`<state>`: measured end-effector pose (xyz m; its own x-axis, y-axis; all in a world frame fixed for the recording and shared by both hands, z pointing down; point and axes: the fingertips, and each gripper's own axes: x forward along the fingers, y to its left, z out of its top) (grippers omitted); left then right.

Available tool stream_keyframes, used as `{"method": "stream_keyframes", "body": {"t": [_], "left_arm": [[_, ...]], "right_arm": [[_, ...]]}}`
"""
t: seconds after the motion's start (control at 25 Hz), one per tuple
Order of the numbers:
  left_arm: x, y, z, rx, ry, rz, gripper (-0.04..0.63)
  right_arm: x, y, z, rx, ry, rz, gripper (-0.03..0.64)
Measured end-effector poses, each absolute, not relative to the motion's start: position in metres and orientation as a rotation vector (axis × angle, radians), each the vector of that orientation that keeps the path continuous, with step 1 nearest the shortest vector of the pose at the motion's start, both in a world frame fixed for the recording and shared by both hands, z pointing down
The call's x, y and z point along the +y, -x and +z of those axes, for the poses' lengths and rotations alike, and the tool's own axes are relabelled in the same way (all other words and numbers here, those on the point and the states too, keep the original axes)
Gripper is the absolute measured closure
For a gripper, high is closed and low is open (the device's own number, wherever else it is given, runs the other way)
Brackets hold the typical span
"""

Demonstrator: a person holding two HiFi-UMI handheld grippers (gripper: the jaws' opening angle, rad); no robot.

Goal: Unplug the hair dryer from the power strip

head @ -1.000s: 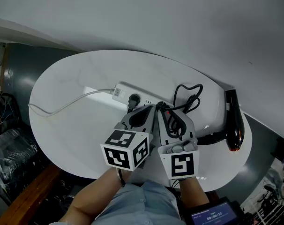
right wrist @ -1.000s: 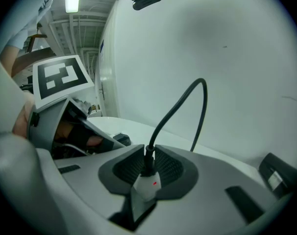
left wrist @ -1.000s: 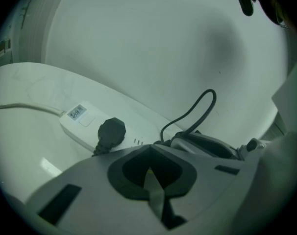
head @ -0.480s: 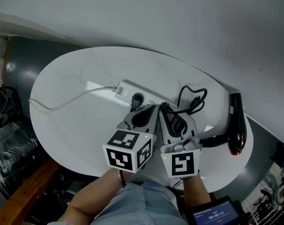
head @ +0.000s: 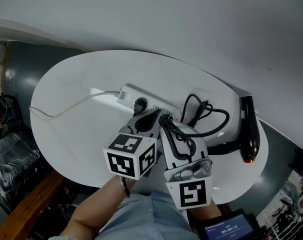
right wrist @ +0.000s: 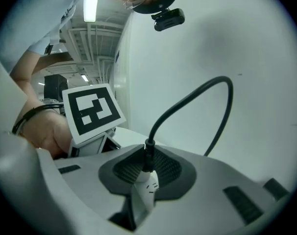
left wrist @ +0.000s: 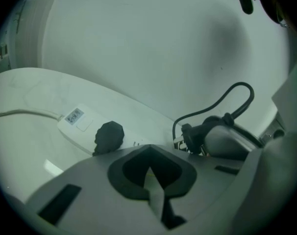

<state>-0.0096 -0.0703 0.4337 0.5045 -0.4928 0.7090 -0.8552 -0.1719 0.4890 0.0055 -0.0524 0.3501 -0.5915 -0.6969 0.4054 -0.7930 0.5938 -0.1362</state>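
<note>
- Since the frame a second earlier, the person's right gripper (head: pixel 165 119) has lifted and drawn back toward the near edge of the white oval table (head: pixel 66 139). It has dragged the black power cord (head: pixel 211 129) into a longer loop. The left gripper (head: pixel 153 113) has kept its place.
- Right tongs, which have just been closing, are clamped narrow on the hair dryer's black plug (left wrist: pixel 189 134). The plug's metal prongs show bare, clear of the long white power strip (head: pixel 129 94).
- Left tongs are pinched together with nothing between them, their tips at the strip's near side. Whether they press on it cannot be told.
- Glossy black hair dryer (head: pixel 249 129) lies at the table's right edge, well apart from the strip, with its handle pointing toward the table's middle.
- Power strip lies across the middle of the table, nearer the far edge, and its thin white lead (head: pixel 66 112) trails off to the left edge. A second, round black plug (head: pixel 140 104) sits in a socket near the strip's left end.
- Small white label (left wrist: pixel 74 116) on the strip's left end carries blue print too fine to read.
- Each gripper's cube bears black-and-white square markers (head: pixel 130 156) but no words.
- Blue-lit screen (head: pixel 226 230) below the table's near edge shows digits too small to read with certainty.
</note>
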Motion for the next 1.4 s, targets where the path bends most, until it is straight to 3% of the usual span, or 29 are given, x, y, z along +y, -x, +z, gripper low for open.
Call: {"method": "stream_keyframes", "body": {"t": [0.16, 0.32, 0.48, 0.56, 0.68, 0.96, 1.2, 1.4], "left_arm": [[-0.071, 0.009, 0.433, -1.125, -1.833, 0.472, 0.598], [-0.072, 0.008, 0.434, -1.119, -1.835, 0.454, 0.598], [-0.071, 0.004, 0.422, -1.115, -1.875, 0.433, 0.598], [-0.067, 0.0, 0.415, -1.115, -1.908, 0.438, 0.598], [-0.056, -0.004, 0.405, -1.113, -1.937, 0.447, 0.598], [-0.033, -0.005, 0.365, -1.156, -2.024, 0.404, 0.598], [-0.01, 0.009, 0.308, -1.212, -2.165, 0.277, 0.598], [0.009, 0.022, 0.241, -1.297, -2.443, 0.193, 0.598]], "right_arm": [[-0.05, -0.013, 0.359, -2.45, -1.1, 0.314, 0.566], [-0.064, -0.028, 0.345, -2.503, -1.369, 0.407, 0.566], [-0.06, -0.036, 0.351, -2.479, -1.302, 0.302, 0.563], [-0.052, -0.038, 0.365, -2.438, -1.192, 0.271, 0.534], [-0.038, -0.049, 0.384, -2.357, -1.214, 0.476, 0.43], [-0.01, -0.075, 0.372, -2.305, -1.322, 0.54, 0.414], [0.01, -0.079, 0.323, -2.334, -1.485, 0.464, 0.455], [0.031, -0.074, 0.26, -2.369, -1.716, 0.34, 0.583]]}}
